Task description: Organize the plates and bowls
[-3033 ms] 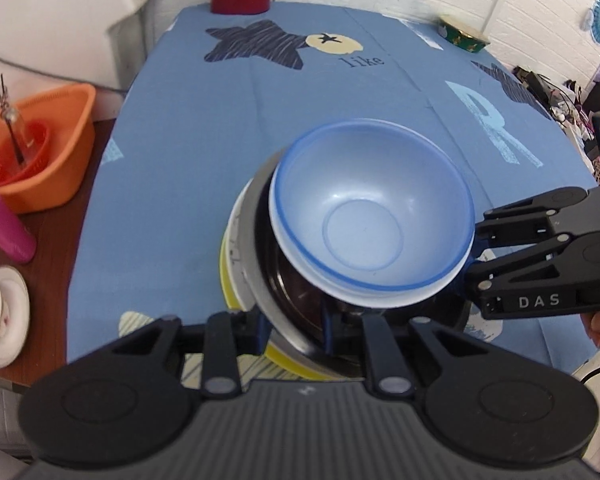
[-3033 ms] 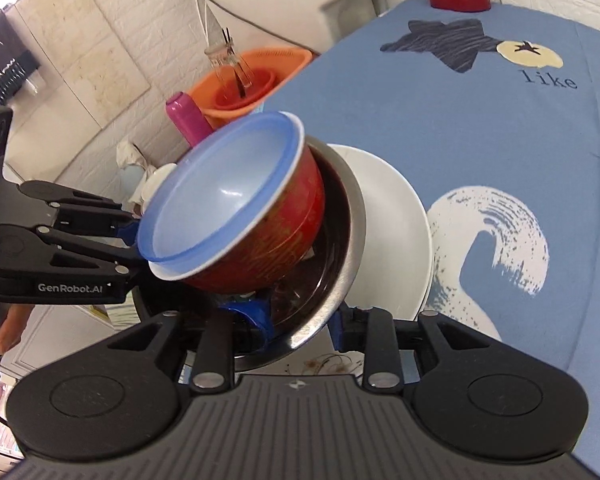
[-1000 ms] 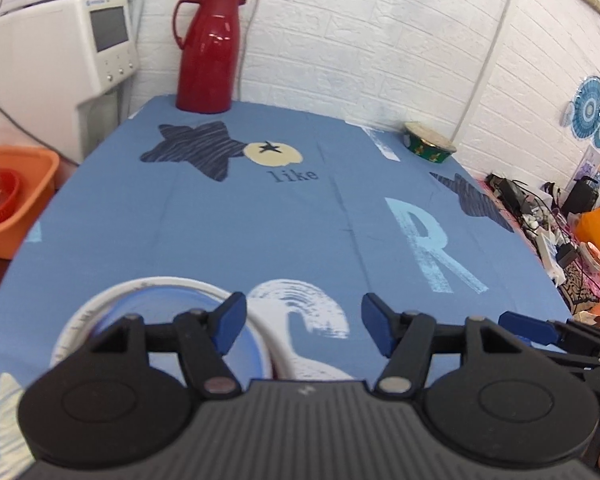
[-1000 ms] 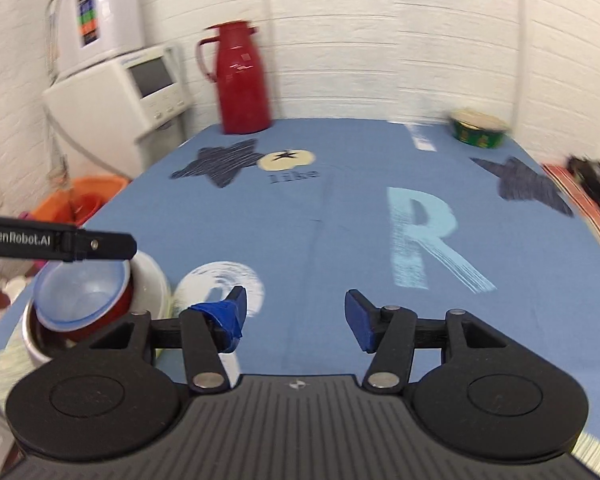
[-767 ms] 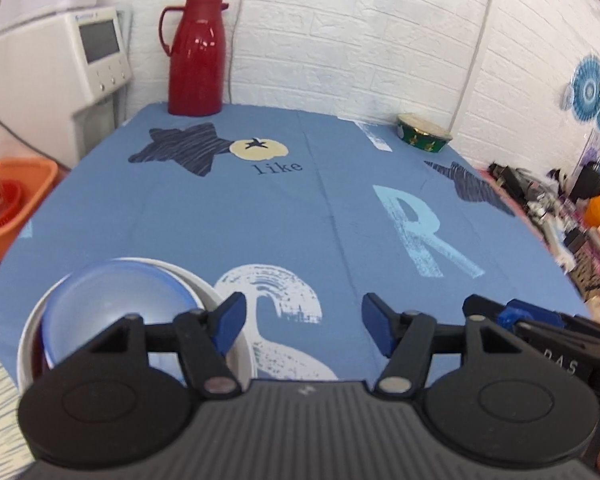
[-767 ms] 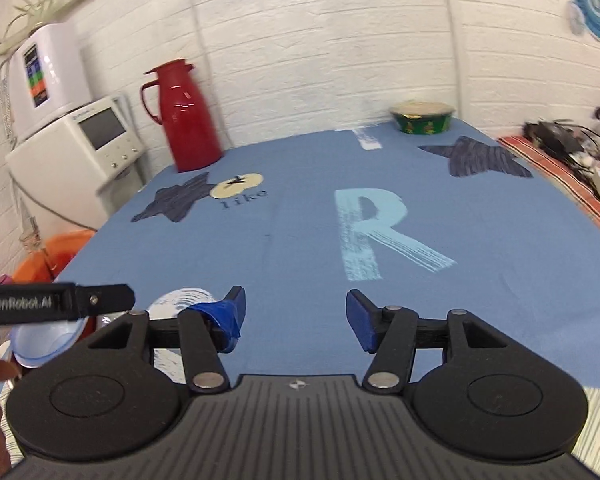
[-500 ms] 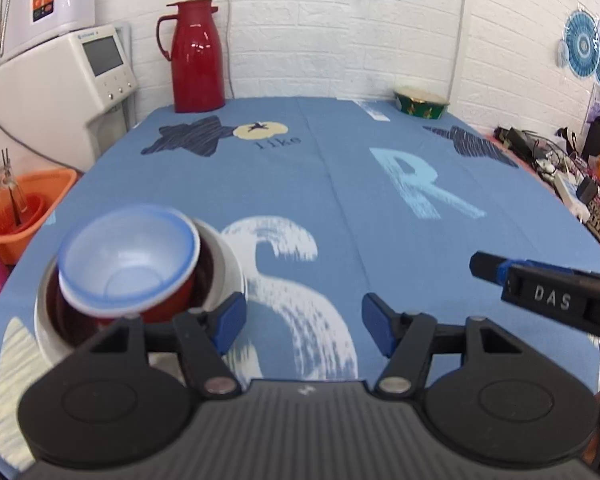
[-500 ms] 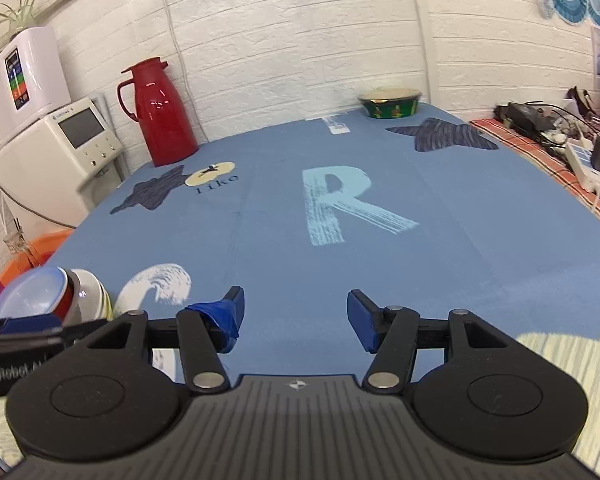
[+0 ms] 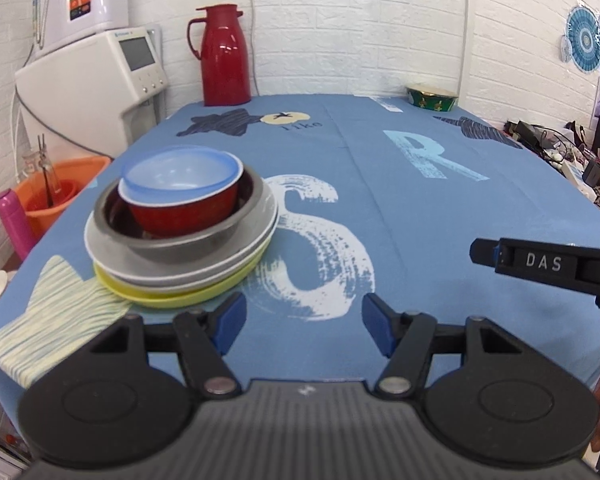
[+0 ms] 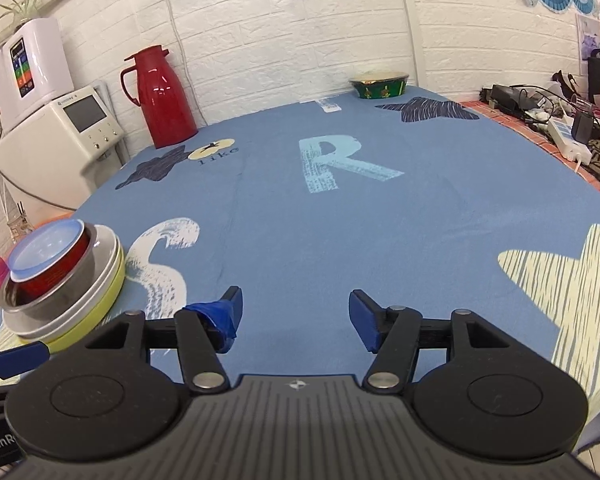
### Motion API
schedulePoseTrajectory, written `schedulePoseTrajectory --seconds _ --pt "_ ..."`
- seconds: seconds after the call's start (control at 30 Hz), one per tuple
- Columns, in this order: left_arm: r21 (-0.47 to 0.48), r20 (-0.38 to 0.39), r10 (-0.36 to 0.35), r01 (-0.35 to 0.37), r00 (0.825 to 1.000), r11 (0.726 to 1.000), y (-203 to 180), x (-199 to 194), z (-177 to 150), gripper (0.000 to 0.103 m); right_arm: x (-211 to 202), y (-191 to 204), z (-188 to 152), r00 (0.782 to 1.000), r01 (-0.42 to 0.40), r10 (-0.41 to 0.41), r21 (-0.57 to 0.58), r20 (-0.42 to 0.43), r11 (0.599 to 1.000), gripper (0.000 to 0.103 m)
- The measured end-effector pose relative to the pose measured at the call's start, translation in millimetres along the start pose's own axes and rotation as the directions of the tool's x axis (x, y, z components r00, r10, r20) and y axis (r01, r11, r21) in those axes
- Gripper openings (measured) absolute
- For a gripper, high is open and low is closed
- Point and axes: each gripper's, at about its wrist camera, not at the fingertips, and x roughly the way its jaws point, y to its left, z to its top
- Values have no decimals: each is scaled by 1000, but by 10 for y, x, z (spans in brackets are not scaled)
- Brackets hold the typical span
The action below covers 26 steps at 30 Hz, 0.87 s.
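Observation:
A stack stands on the blue tablecloth near the front left edge: a pale blue bowl (image 9: 182, 174) inside a red bowl (image 9: 184, 214), inside a steel bowl (image 9: 172, 248), on a white plate (image 9: 204, 270) and a yellow plate (image 9: 180, 298). The stack also shows at the left of the right wrist view (image 10: 56, 280). My left gripper (image 9: 302, 322) is open and empty, just in front and to the right of the stack. My right gripper (image 10: 294, 316) is open and empty over bare cloth, to the right of the stack.
A red thermos (image 9: 222, 56) and a green patterned bowl (image 9: 432, 98) stand at the table's far edge. A white appliance (image 9: 92, 84), an orange basin (image 9: 56, 192) and a pink bottle (image 9: 14, 222) are off the left side. Cables and clutter (image 10: 560, 116) lie to the right.
Both grippers have let go of the stack and drawn back and up from it. The stack now rests on the table.

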Motion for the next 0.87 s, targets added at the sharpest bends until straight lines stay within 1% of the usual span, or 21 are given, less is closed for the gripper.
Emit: schedulePoseTrajectory --seconds 0.07,0.2,0.4,0.53,0.87 --pt "0 -2 9 -9 1000 1000 6 -25 -47 65 -13 32 -47 1000 -7 7 -5 -14 1000 45" --pt "-2 -7 5 -6 1000 1000 23 -61 -95 65 -50 92 -107 1000 -17 17 -24 -16 1000 46" --pt "-13 14 9 -9 1000 1000 60 -119 -87 65 -79 121 -118 1000 -21 21 -24 -15 999 46" --pt "-34 25 -14 15 1000 999 108 -123 -78 65 -52 140 -126 1000 -19 19 -33 -25 999 46" --pt "-50 27 -12 13 1000 999 177 -135 -72 65 -48 222 -141 999 -9 8 -59 -31 998 47"
